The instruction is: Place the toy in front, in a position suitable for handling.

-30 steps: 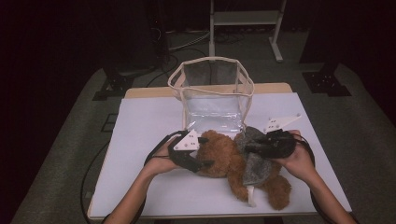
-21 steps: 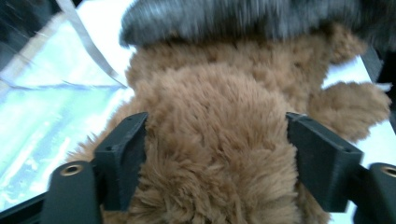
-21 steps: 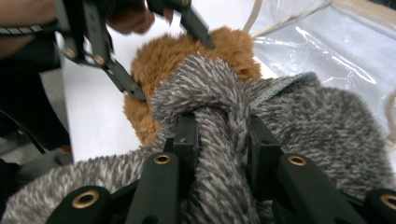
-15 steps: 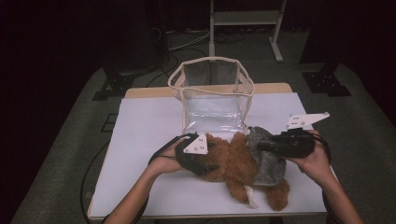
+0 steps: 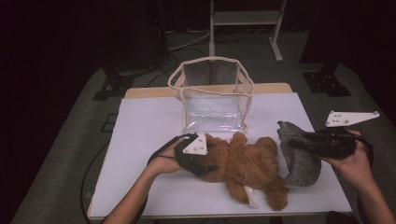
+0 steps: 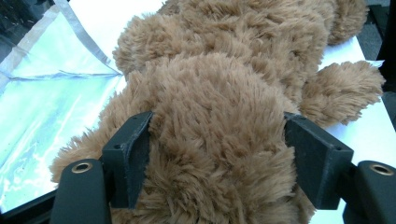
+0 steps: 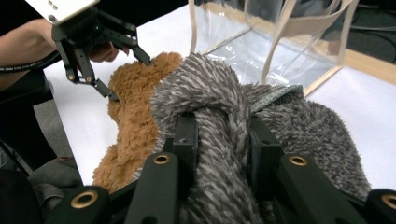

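A brown teddy bear point(image 5: 247, 165) lies on the white table cover point(image 5: 140, 126), head toward the left. My left gripper point(image 5: 209, 163) is at that head. In the left gripper view its jaws have just been closing, and the left gripper point(image 6: 217, 135) now presses into the fur of the teddy bear point(image 6: 219, 93) on both sides. My right gripper point(image 5: 286, 136) is shut on a grey furry garment point(image 5: 299, 161), which it holds just right of the bear. The right gripper view shows the right gripper point(image 7: 222, 126) pinching a fold of the grey garment point(image 7: 215, 93).
A clear plastic bag point(image 5: 215, 100) with beige trim stands open behind the bear at the table's middle back. A white metal stand point(image 5: 243, 18) is on the floor beyond. Cables run along the floor at the left.
The right gripper has moved right and upward with the grey garment, drawing it off the bear's body. The left gripper stayed at the head while its jaws narrowed onto it.
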The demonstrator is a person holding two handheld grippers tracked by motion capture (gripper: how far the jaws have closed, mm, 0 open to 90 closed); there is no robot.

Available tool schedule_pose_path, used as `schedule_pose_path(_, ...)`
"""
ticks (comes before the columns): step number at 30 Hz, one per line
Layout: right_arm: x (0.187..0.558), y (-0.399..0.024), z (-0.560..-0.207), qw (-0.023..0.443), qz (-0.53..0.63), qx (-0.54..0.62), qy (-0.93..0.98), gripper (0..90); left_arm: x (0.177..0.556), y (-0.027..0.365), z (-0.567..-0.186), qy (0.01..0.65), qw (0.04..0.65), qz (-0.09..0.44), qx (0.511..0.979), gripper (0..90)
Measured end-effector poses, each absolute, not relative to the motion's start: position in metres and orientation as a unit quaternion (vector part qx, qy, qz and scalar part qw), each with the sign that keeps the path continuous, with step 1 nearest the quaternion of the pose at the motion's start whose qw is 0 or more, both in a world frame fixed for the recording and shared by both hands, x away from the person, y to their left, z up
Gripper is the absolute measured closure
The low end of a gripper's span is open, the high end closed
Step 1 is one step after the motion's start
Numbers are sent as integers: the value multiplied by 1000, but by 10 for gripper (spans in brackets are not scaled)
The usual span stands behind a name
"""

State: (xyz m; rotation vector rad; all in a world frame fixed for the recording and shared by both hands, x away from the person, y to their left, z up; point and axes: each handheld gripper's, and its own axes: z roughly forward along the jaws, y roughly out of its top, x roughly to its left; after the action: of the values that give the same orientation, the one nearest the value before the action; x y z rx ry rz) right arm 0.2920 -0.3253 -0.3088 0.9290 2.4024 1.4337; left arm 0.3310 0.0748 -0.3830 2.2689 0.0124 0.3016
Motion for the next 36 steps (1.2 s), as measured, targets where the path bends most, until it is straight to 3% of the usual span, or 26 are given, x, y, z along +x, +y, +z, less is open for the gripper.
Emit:
schedule_pose_path(7,316,-288,-354,32,474,300,827,683,324,80,-384,3,413,116,903,321)
schedule_pose_path(9,328,-260,-368,8,473,282,835,680,323,85,-383,6,419,107,902,313)
schedule_pose_path(16,322,-225,-379,1,475,241,846,682,331,85,-374,21,439,108,892,178)
schedule_pose_path(18,316,-227,-380,13,476,242,845,683,333,81,-376,19,434,99,895,184)
schedule_pose_path(24,308,-244,-369,30,493,252,832,685,323,79,-382,12,415,94,905,314)
schedule_pose_path(31,308,-226,-362,39,487,240,839,684,312,84,-381,5,411,100,906,312)
schedule_pose_path(33,307,-217,-372,29,476,235,847,683,311,87,-378,-1,410,100,906,285)
schedule_pose_path(36,298,-212,-385,22,478,231,847,688,317,90,-369,7,419,96,903,160)
